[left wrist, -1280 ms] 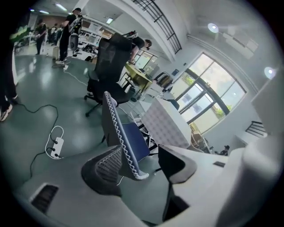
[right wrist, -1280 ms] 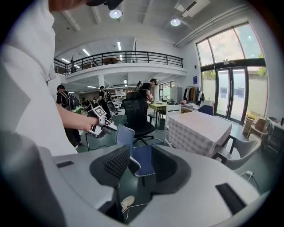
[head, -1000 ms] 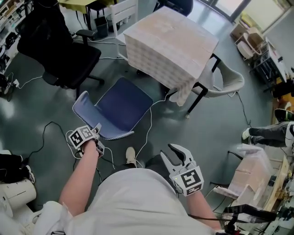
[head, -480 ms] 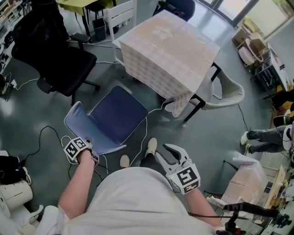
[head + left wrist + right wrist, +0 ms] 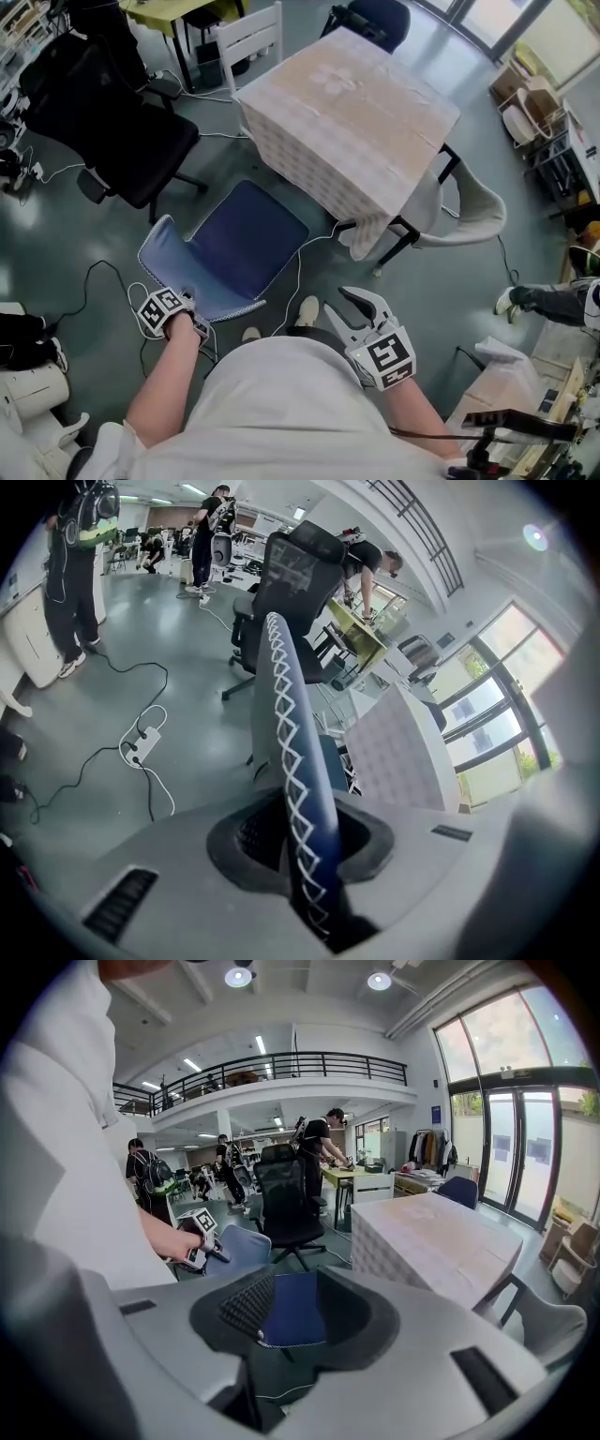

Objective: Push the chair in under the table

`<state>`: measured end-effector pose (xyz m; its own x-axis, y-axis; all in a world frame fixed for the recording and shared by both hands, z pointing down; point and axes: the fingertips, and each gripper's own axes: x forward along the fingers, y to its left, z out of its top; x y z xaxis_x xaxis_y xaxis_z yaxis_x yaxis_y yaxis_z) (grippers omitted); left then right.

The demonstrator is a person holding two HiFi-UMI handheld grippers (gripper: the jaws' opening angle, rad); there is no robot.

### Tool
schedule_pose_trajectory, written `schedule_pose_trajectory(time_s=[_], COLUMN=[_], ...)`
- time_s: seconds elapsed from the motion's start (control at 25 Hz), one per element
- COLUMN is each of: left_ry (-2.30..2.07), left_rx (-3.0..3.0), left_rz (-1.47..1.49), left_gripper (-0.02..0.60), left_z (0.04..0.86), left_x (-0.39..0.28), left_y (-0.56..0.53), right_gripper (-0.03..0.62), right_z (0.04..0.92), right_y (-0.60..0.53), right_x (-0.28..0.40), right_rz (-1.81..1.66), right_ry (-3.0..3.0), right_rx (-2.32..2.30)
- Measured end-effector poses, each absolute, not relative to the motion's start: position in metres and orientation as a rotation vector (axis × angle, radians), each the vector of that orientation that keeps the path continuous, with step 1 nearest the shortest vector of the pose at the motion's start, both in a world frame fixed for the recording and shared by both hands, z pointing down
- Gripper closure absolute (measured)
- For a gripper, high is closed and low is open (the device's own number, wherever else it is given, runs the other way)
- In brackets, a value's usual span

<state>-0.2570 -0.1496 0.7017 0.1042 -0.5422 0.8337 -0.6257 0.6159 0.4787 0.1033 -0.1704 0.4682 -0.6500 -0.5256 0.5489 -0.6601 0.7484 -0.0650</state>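
Note:
The chair has a blue seat (image 5: 248, 239) and a pale blue backrest (image 5: 173, 258). It stands on the floor just in front of the cloth-covered table (image 5: 347, 103), and its seat points at the table's near corner. My left gripper (image 5: 187, 314) is at the backrest's top edge. In the left gripper view the white-stitched backrest edge (image 5: 286, 714) runs between the jaws of that gripper (image 5: 300, 836), which are closing on it. My right gripper (image 5: 361, 314) hangs open above the floor to the right of the chair and holds nothing. Through its jaws (image 5: 295, 1312) I see the blue seat.
A black office chair (image 5: 122, 122) stands left of the table and a pale shell chair (image 5: 469, 202) at its right side. A white chair (image 5: 248, 33) is behind. Cables (image 5: 103, 272) and a power strip (image 5: 141, 747) lie on the floor. My shoe (image 5: 307, 309) is near the chair.
The left gripper has come down onto the backrest's top edge and its jaws have closed round it. The right gripper has swung forward, still open. I have stepped closer to the chair.

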Motion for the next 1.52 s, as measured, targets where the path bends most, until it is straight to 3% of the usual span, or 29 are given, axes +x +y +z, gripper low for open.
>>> schedule_pose_trajectory(time_s=[0.76, 1.52], left_ry=[-1.525, -1.499], left_rx=[1.053, 1.071], left_rz=[0.062, 0.072], left_gripper=[0.506, 0.494], left_z=[0.696, 0.695], left_x=[-0.165, -0.102], left_y=[-0.282, -0.362], right_gripper=[0.447, 0.447], right_z=[0.481, 0.488], right_y=[-0.215, -0.213], right_x=[0.205, 0.251], right_rz=[0.453, 0.501], right_ry=[-2.4, -2.366], right_rx=[1.003, 1.067])
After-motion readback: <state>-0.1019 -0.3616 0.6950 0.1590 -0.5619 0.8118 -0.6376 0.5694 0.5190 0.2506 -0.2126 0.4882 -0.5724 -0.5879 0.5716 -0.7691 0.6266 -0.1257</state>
